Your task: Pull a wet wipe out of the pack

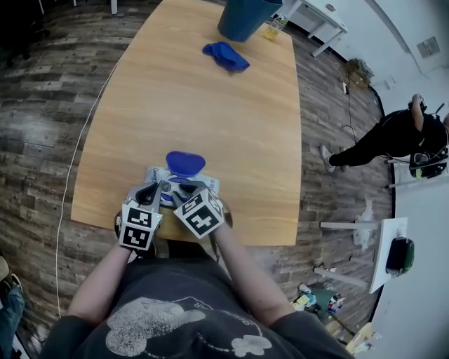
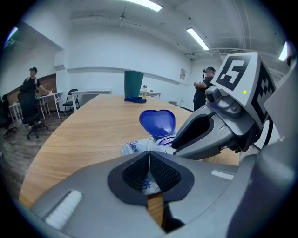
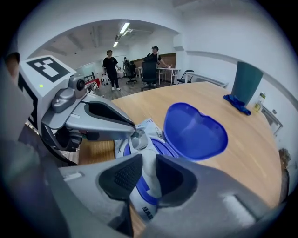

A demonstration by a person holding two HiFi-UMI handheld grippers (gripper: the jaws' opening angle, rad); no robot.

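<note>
The wet wipe pack [image 1: 203, 184] lies near the front edge of the wooden table [image 1: 196, 105], and its blue lid [image 1: 185, 163] stands open. My left gripper [image 2: 149, 155] is shut on the pack's [image 2: 134, 148] near edge, with the thin film pinched between its pads. My right gripper [image 3: 148, 162] points down over the opening. A white wipe [image 3: 149, 174] sticks up between its parted pads, and I see no squeeze on it. In the head view the left gripper [image 1: 160, 189] and the right gripper [image 1: 184, 191] sit side by side on the pack.
A teal bin [image 1: 245, 17], a crumpled blue cloth [image 1: 226, 56] and a small bottle [image 1: 273, 28] are at the table's far end. A person [image 1: 393, 137] is on the floor to the right. Other people stand by desks in the background.
</note>
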